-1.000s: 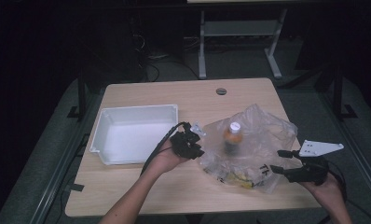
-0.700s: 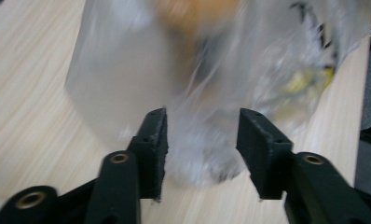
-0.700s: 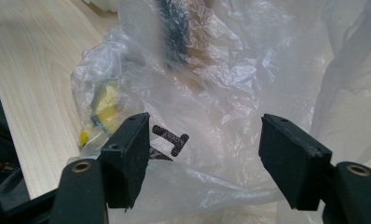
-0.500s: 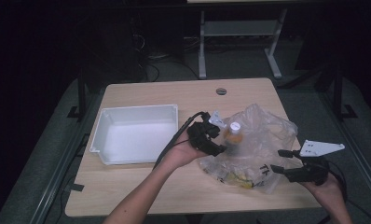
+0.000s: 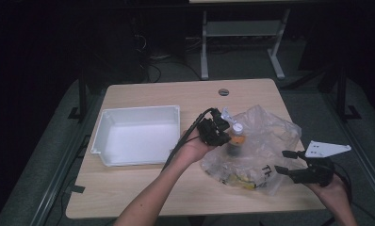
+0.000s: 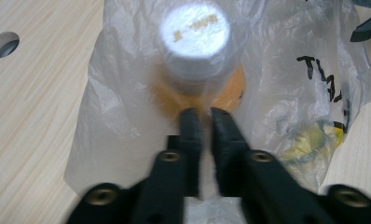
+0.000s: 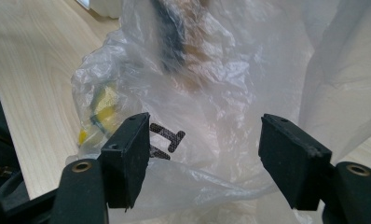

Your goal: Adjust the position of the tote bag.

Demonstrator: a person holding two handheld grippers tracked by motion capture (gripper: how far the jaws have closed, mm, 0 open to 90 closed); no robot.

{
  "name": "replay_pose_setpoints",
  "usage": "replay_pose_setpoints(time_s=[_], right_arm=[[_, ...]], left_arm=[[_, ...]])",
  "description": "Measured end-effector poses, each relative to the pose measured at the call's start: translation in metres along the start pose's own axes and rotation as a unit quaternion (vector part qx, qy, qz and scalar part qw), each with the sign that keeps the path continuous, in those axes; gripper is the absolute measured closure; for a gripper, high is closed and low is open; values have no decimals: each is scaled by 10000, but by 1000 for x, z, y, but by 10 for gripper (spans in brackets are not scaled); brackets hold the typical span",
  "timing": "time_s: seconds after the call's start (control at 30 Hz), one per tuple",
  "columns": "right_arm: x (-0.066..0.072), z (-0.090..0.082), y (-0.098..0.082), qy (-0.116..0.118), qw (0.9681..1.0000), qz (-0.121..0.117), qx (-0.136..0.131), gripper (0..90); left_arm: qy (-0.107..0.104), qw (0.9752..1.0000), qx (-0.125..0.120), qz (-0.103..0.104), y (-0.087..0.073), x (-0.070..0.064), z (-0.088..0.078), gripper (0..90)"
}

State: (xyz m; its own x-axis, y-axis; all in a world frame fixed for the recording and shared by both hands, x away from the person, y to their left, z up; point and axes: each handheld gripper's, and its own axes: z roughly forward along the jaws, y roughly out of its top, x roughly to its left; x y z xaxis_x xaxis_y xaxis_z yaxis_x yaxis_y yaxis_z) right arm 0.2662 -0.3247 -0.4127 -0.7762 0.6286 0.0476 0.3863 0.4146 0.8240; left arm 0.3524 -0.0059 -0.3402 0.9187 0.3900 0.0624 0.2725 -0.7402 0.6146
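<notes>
step: opening plastic bag | left gripper has just closed, pinching bag film by bottle | right gripper open at bag's near right | next: lift film

Film of the plastic bag veils the bottle; yellow contents stay indistinct.

Crumpled clear plastic bag with black lettering, lying on table's right half. Inside: upright orange bottle, white cap up; yellow items low in bag.
</notes>
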Motion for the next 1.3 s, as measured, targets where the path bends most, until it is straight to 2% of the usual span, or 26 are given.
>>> replay_pose_setpoints(time_s=[0.2,0.33,0.67,0.87,1.03,1.13,1.3], right_arm=[[1,1,0,13,10000,-15,4,334],[1,1,1,24,10000,-18,-3,345],[3,-1,2,79,9999,-85,-27,386],[0,-8,1,79,9997,-26,-210,415],[2,-5,4,38,9998,-69,-160,418],[2,-3,6,17,9998,-59,-170,419],[-1,4,6,-17,10000,44,45,418]], left_arm=[[133,9999,57,-50,-7,4,2,900],[169,9995,131,-237,-16,10,6,900],[196,9974,416,-545,-36,23,20,899],[221,9968,438,-628,-38,27,22,899],[219,9959,518,-706,-40,31,24,899],[228,9959,543,-681,-40,33,26,899],[219,9952,574,-757,-43,35,30,898]])
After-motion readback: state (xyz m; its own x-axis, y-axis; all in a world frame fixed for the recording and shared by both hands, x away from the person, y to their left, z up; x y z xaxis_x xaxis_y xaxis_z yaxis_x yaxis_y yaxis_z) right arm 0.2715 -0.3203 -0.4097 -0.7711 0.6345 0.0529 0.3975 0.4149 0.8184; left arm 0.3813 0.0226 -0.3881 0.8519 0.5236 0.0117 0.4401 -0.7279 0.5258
